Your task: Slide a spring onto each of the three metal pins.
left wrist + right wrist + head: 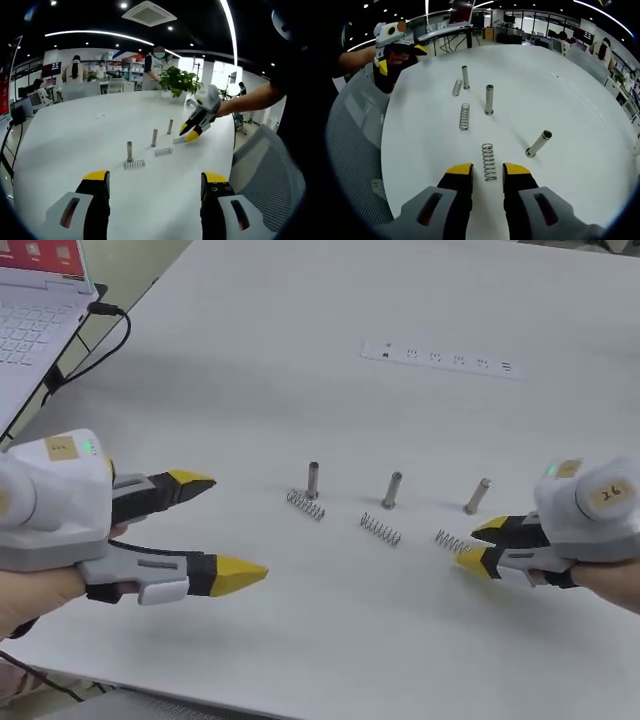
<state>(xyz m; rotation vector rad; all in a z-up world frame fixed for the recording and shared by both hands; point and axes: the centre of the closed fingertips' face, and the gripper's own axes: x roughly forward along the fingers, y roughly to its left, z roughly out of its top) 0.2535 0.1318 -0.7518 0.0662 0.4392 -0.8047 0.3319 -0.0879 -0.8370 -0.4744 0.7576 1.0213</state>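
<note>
Three short metal pins stand in a row on the white table: left (pixel 313 480), middle (pixel 392 490) and right (pixel 479 496). A loose spring lies in front of each: left (pixel 305 504), middle (pixel 380 529), right (pixel 452 541). My right gripper (pixel 478 544) sits low at the right spring. In the right gripper view its jaws (pixel 488 172) stand open on either side of the near end of that spring (pixel 489 161), with small gaps. My left gripper (pixel 225 528) hovers wide open at the left, well short of the pins, holding nothing (pixel 155 177).
A white power strip (pixel 440 357) lies further back on the table. A laptop (pixel 30 310) with a black cable (pixel 100 345) sits at the far left corner. The table's front edge (pixel 300 702) is close below the grippers. People stand in the office background.
</note>
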